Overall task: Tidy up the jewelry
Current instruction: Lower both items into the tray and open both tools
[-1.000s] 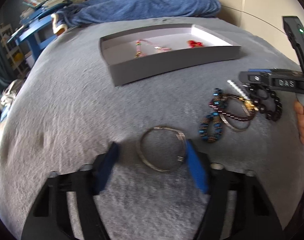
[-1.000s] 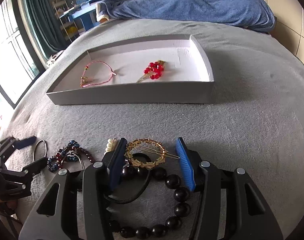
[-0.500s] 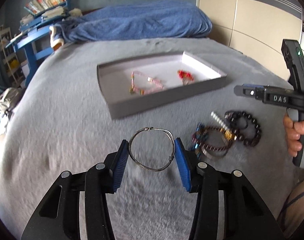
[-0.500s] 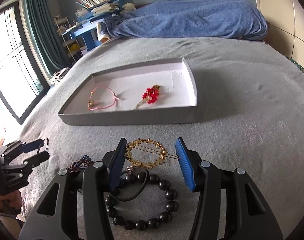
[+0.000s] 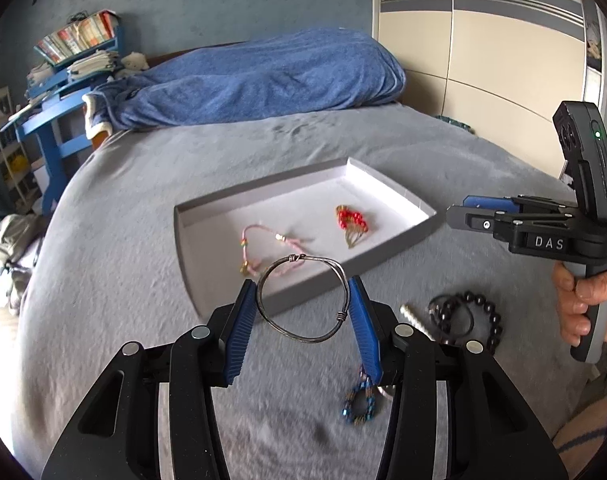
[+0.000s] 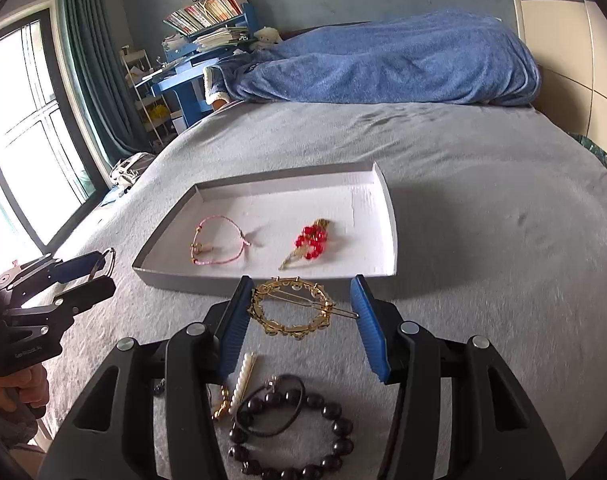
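My left gripper [image 5: 303, 312] is shut on a silver wire bangle [image 5: 301, 336] and holds it in the air just short of the grey tray's near wall [image 5: 323, 276]. My right gripper [image 6: 301, 312] is shut on a round gold hair clip [image 6: 291, 330], lifted above the bed in front of the tray [image 6: 183, 278]. In the tray lie a pink cord bracelet [image 6: 219, 246] and a red bead ornament [image 6: 309, 240]. The right gripper also shows in the left wrist view [image 5: 459, 210], and the left gripper in the right wrist view [image 6: 99, 276].
On the grey bed cover lie a black bead bracelet [image 6: 299, 436] with a black hair tie [image 6: 271, 412], a pearl clip [image 6: 241, 380] and a blue bead bracelet [image 5: 359, 404]. A blue blanket [image 6: 383, 60] lies at the bed's far end. A window [image 6: 19, 140] is at left.
My left gripper closed on the silver bangle, lifted it off the bed and carried it toward the tray. My right gripper rose with the gold hair clip, away from the black beads.
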`<state>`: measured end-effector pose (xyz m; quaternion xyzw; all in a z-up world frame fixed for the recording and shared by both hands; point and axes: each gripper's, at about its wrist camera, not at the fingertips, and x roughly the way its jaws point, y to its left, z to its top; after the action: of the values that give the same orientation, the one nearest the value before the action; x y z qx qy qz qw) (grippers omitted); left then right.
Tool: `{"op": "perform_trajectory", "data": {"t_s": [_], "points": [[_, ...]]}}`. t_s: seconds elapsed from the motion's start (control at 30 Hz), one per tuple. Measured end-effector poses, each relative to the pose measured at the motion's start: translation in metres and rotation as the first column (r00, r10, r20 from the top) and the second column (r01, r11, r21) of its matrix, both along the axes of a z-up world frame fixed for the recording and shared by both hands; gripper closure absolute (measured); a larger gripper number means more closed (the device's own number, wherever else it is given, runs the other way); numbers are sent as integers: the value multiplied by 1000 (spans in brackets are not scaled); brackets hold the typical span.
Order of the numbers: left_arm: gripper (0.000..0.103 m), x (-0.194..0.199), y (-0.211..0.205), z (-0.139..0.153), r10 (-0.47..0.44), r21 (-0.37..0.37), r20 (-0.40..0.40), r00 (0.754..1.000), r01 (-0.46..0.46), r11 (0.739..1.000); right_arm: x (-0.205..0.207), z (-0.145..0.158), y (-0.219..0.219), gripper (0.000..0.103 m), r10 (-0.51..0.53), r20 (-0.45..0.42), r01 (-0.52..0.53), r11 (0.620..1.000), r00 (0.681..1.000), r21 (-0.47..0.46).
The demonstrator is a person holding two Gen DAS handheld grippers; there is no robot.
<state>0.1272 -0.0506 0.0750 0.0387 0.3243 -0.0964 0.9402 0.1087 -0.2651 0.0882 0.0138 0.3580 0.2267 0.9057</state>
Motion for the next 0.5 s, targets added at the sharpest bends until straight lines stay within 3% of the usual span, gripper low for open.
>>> {"op": "perform_trajectory", "data": {"t_s": [0.3,0.5], "points": [[55,31,-6,11,-13,-8,19,1000,13,1000,25,11,5,53,21,22,-21,1000,1000,14],[55,55,-3,3,-6,8,-2,1000,6,1000,44,7,15,53,35,23,-35,999,999,-5]]}}
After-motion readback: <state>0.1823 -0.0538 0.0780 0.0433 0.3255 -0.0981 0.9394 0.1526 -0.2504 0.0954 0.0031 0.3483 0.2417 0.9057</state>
